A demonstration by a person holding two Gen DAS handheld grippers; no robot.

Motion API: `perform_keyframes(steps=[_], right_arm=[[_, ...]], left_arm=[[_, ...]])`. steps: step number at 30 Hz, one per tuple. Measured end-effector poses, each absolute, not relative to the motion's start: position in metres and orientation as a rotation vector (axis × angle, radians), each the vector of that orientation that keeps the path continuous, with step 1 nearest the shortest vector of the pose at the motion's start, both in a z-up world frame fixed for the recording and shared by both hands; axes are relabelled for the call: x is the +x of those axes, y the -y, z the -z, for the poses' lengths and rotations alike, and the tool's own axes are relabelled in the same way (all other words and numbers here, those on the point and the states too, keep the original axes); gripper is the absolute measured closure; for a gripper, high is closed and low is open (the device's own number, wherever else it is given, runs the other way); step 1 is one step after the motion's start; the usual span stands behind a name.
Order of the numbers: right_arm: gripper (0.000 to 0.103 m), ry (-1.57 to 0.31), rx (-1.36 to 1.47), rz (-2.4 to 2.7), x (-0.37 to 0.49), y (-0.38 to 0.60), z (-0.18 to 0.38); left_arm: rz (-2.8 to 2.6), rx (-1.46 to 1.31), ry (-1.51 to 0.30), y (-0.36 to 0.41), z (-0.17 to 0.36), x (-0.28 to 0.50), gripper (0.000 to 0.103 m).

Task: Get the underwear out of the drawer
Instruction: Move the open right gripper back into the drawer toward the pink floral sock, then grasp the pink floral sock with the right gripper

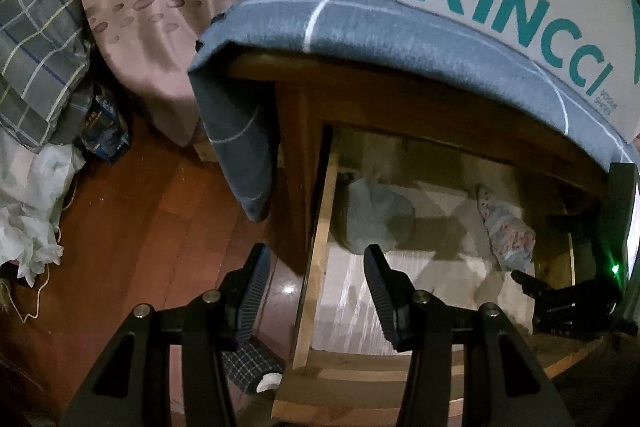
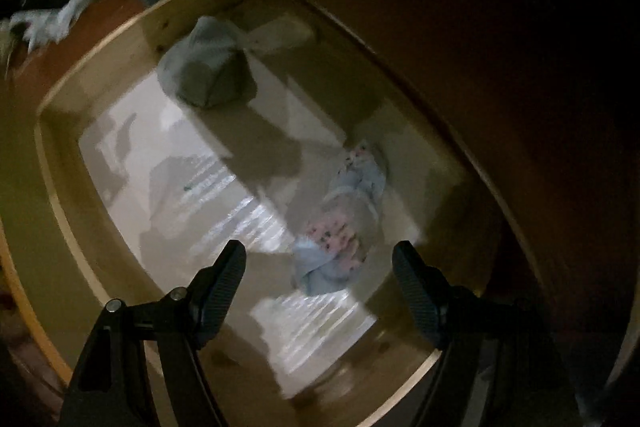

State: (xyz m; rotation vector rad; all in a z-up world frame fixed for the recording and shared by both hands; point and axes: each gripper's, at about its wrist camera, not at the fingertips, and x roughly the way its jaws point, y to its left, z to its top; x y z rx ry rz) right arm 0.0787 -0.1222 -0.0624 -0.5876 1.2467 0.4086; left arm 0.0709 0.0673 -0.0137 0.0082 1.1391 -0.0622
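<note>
The wooden drawer (image 2: 52,163) stands pulled out, its pale liner showing, and two bundles lie inside it well apart. In the right wrist view the patterned underwear (image 2: 346,227), a rolled bundle of pale blue and pink-dotted cloth, sits just below the middle of the frame, its long axis running from upper right down toward lower left. The right gripper (image 2: 320,265) hangs directly over the bundle's lower end, its fingers spread wide with nothing between them, one finger on each side of the roll. The grey bundle (image 2: 206,67) lies toward the upper left, far from these fingers.

In the left wrist view the left gripper (image 1: 316,261) is also wide and empty, straddling the drawer's left side wall (image 1: 316,259), with the grey bundle (image 1: 378,217) just ahead and the patterned underwear (image 1: 506,227) off to the right, beside the right gripper (image 1: 560,301).

The right hand is clearly nearer. Its fingers already bracket the roll roughly across its narrow width, so a straight descent and close looks sufficient. The view is blurred, so height above the cloth is unclear.
</note>
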Motion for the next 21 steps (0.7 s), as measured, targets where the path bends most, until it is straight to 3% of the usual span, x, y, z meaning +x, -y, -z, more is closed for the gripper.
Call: perform_keyframes(steps=[5,9,21], right_arm=[[0.03,-1.213,-0.701,-0.427,0.069,0.118,0.074],[0.04,-1.237,-0.793,-0.414,0.066,0.116,0.099],[0.039,-1.284,-0.742,-0.439,0.09,0.122,0.12]], left_arm=[[0.049,0.005,-1.154,-0.07,0.017,0.073,0.053],[0.048,0.018,-1.155,-0.069,0.019,0.074,0.053],[0.061,0.052,-1.173,-0.066,0.024,0.074,0.053]])
